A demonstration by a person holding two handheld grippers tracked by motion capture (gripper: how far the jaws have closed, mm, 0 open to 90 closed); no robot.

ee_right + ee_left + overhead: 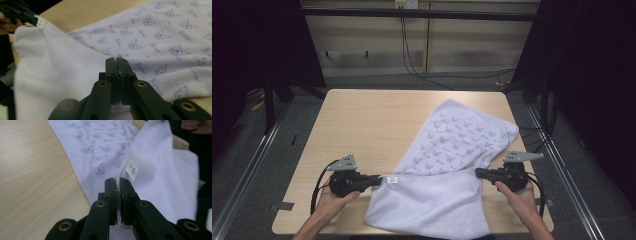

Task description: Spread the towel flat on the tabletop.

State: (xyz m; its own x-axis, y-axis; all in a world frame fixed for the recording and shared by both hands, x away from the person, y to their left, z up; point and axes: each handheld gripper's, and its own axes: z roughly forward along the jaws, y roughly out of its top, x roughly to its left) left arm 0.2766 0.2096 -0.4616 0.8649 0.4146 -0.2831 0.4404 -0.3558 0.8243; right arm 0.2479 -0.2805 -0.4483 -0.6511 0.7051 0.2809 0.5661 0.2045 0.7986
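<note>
Left gripper (374, 180): jaws pressed together on the hem of the towel (447, 165), stitched edge pinched between them in the left gripper view, just beside a small white label (392, 179). Left hand (332, 197) low at the near-left of the table (362, 120)

Towel: pale lilac-white, small cat-face print on one side, plain on the other. Far part lies flat across the right half of the table, running out to the far-right corner; near part is lifted along a folded edge strung between the two grippers and drapes down toward the near edge of the table

Handling, as a judgement: light, soft, limp terry-like cloth; sags wherever it is unsupported, no stiffness to push against, not fragile. Hem and corners give the firmest bite; a pinch mid-panel would likely gather loose layers. Slack between the grips will droop unless the edge is kept taut

Right gripper (479, 173): jaws closed tight on the same lifted edge, a sliver of fabric showing at the tips in the right gripper view. Right hand (517, 192) near-right of the table
</note>
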